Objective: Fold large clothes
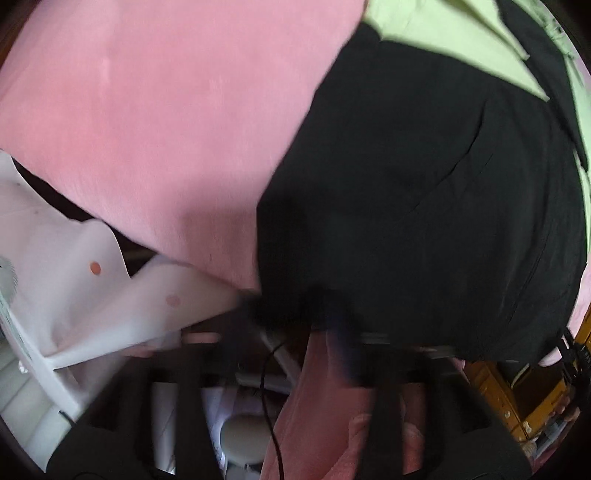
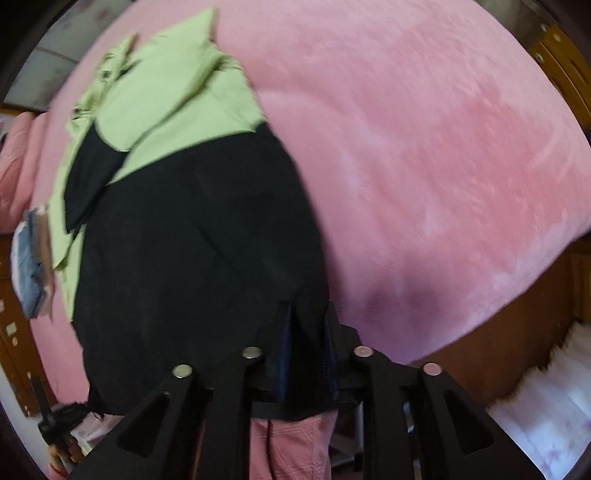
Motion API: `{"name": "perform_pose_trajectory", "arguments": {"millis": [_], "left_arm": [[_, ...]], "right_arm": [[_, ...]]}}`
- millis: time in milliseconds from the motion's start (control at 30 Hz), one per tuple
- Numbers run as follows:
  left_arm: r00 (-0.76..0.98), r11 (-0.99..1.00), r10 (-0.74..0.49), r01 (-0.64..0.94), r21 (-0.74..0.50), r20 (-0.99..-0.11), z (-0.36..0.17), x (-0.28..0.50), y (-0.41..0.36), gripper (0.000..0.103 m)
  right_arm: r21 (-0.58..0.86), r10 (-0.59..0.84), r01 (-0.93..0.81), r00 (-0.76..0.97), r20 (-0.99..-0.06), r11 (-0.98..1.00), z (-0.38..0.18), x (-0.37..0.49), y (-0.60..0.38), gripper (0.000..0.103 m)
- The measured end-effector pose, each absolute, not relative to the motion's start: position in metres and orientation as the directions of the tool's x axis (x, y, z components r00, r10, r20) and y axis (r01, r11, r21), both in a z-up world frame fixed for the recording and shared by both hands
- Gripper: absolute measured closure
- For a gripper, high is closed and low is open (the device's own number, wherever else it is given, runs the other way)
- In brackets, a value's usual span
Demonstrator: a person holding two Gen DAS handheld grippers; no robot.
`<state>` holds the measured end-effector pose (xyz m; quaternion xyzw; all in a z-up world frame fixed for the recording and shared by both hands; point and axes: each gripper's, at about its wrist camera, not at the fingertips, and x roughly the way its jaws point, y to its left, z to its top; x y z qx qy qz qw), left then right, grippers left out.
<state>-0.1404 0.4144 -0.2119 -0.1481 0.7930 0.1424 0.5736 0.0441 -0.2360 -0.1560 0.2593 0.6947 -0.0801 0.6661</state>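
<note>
A large black garment (image 1: 424, 203) with a light green upper part (image 1: 443, 33) lies spread flat on a pink fleece blanket (image 1: 147, 110). In the left wrist view my left gripper (image 1: 295, 321) is blurred at the garment's near hem. Its fingers stand wide apart at the hem's corner, and no pad visibly presses the cloth. In the right wrist view the same black garment (image 2: 192, 240) and its green part (image 2: 177, 103) stretch away over the blanket (image 2: 424, 147). My right gripper (image 2: 307, 332) points down at the near hem, jaws apart, with loose black cloth between the fingers.
Folded blue jeans (image 2: 31, 266) lie at the bed's left edge. A white plastic object (image 1: 74, 277) stands below the bed on the left, a yellow cabinet (image 1: 535, 398) on the right. A wooden bed frame (image 2: 517, 314) and white fluffy cloth (image 2: 546, 406) lie lower right. Pink trouser legs (image 2: 291, 443) stand close.
</note>
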Motion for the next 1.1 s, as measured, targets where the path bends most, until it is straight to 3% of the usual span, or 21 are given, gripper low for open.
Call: {"name": "perform_pose_trajectory", "arguments": {"millis": [33,100,300,333,533,700,833,967,1100], "left_arm": [[-0.293,0.914,-0.079,-0.403,0.048,-0.953,-0.211,-0.139,0.415,0.025],[-0.271,0.920,-0.083,-0.391,0.031,-0.959,-0.207,-0.127,0.414,0.025],[-0.128,0.967,-0.024,-0.253,0.009,-0.992,-0.176,-0.038,0.413,0.025],[-0.101,0.977,-0.024,-0.213,-0.002,-0.995,-0.170,-0.018,0.412,0.025],[0.067,0.999,-0.029,0.042,-0.026,-0.997,-0.131,0.111,0.392,0.025],[0.107,0.980,-0.059,0.196,-0.037,-0.993,-0.117,0.211,0.370,0.025],[0.103,0.946,-0.093,0.319,-0.056,-0.990,-0.113,0.293,0.338,0.025],[0.100,0.930,-0.157,0.349,-0.113,-0.983,-0.114,0.368,0.312,0.025],[0.149,0.951,-0.203,0.264,-0.159,-0.968,-0.132,0.433,0.294,0.025]], "right_arm": [[0.221,0.247,0.496,0.015,-0.969,0.840,-0.161,0.044,-0.241,0.039],[0.198,0.226,0.556,0.019,-0.974,0.807,-0.164,0.046,-0.254,0.026],[0.231,0.241,0.566,0.058,-0.969,0.791,-0.162,0.100,-0.277,0.022],[0.235,0.240,0.544,0.064,-0.969,0.805,-0.161,0.119,-0.280,0.017],[0.234,0.217,0.328,0.088,-0.972,0.915,-0.141,0.235,-0.267,0.016],[0.282,0.268,0.134,0.113,-0.957,0.950,-0.119,0.338,-0.242,0.015],[0.348,0.337,0.092,0.116,-0.934,0.933,-0.104,0.403,-0.226,0.014],[0.422,0.408,0.071,0.151,-0.900,0.904,-0.089,0.465,-0.207,0.012],[0.522,0.500,0.067,0.209,-0.841,0.850,-0.084,0.521,-0.188,0.012]]}}
